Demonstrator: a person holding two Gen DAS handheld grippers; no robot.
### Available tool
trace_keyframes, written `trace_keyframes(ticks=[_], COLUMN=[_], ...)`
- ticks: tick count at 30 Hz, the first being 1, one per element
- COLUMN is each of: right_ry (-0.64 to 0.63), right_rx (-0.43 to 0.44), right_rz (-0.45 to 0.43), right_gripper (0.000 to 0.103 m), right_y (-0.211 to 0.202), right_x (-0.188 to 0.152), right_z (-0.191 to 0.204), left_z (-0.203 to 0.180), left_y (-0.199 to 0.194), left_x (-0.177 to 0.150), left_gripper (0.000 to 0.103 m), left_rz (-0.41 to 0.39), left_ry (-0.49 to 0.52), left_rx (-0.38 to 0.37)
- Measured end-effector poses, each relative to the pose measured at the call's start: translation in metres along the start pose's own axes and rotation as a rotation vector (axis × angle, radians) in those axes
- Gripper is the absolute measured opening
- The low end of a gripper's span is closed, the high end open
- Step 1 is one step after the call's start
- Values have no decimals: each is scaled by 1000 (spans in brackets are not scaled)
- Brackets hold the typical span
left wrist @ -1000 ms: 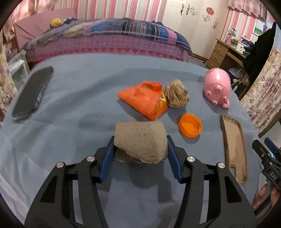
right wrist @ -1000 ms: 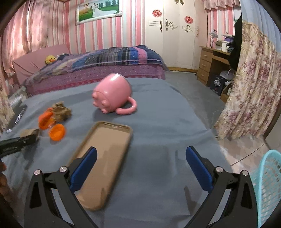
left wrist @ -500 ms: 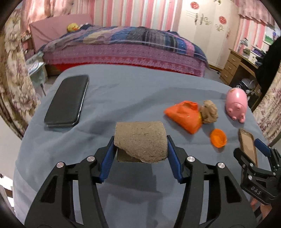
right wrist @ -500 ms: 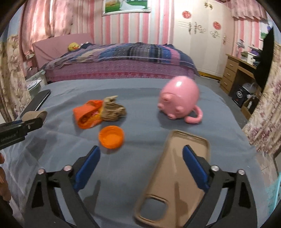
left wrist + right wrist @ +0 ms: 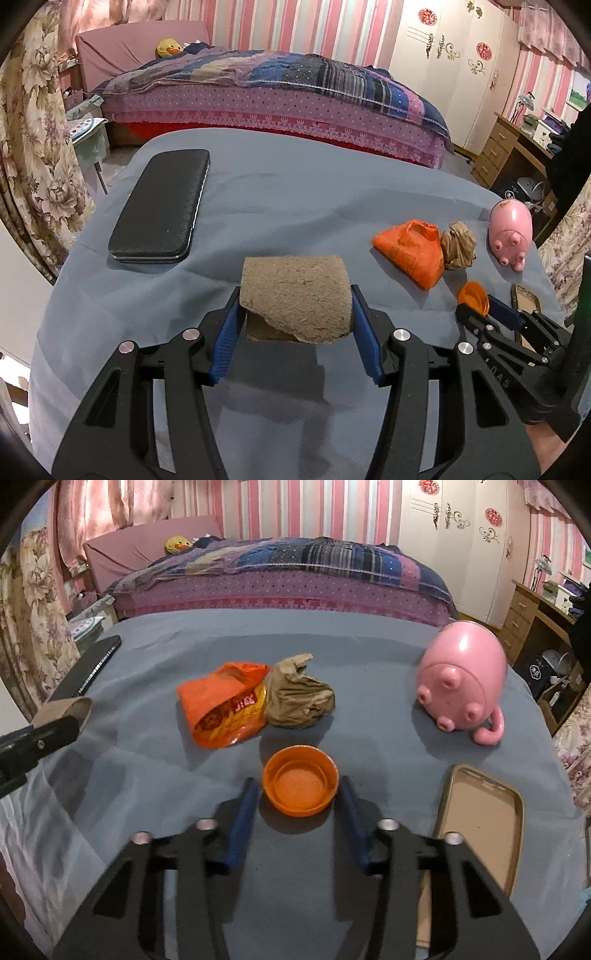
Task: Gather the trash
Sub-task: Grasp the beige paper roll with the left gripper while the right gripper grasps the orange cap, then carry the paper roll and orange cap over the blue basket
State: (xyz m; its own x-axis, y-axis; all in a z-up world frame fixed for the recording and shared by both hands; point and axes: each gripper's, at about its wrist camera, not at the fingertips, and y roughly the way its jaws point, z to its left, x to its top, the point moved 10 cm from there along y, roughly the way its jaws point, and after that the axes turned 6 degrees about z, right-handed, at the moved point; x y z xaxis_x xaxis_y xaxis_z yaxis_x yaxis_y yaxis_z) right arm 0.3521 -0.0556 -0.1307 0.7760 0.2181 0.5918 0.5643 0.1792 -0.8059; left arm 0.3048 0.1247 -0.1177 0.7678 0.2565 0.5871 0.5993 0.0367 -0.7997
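My left gripper [image 5: 295, 297] is shut on a torn brown cardboard roll [image 5: 295, 277] and holds it just above the blue-grey table cloth [image 5: 295, 203]. An upturned orange bottle cap [image 5: 300, 785] lies on the cloth between the fingers of my right gripper [image 5: 297, 783]. Those jaws are closing, and their blue pads stand close beside the cap's rim with a thin gap on the left. Beyond the cap lie an orange snack wrapper [image 5: 225, 709] and a crumpled brown paper wad [image 5: 299, 701], touching each other. The left gripper with its roll [image 5: 66, 709] shows at the right wrist view's left edge.
A pink pig mug [image 5: 461, 675] lies on its side at the right. A tan phone case [image 5: 480, 819] lies right of my right gripper. A black flat case [image 5: 159, 206] sits at the far left near the table's edge. A bed stands behind the table.
My right gripper has swung left, from over the phone case to the orange cap, and its jaws have narrowed around it. The left gripper has drifted left with the roll still held.
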Motion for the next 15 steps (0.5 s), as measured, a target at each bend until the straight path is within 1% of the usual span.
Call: trace_keyframes(ticks=[3,5,8,11,15], right_ry=[20,25,30,45,69], right_rx=[16,13,-3,-29,-67], right_rz=[-32,-59,-93,-123,-139], right_gripper=[40,40,40,40,40], right_y=[-4,-11,-26,-46,-70], right_x=[1,1,0,-6,-18], right_z=[-2,-5,-12,-29,-56], left_z=[-2,-5,-13,-23,-38], left_y=[-1,-4,-10,-16,-25], left_x=[1,2,4,4,2], left_gripper=[54,54,54,54,54], left_rz=[-3,-10,-27,-42,-57], left_ry=[10,18,20,35,67], left_rx=[0,1,-19,-31,-38])
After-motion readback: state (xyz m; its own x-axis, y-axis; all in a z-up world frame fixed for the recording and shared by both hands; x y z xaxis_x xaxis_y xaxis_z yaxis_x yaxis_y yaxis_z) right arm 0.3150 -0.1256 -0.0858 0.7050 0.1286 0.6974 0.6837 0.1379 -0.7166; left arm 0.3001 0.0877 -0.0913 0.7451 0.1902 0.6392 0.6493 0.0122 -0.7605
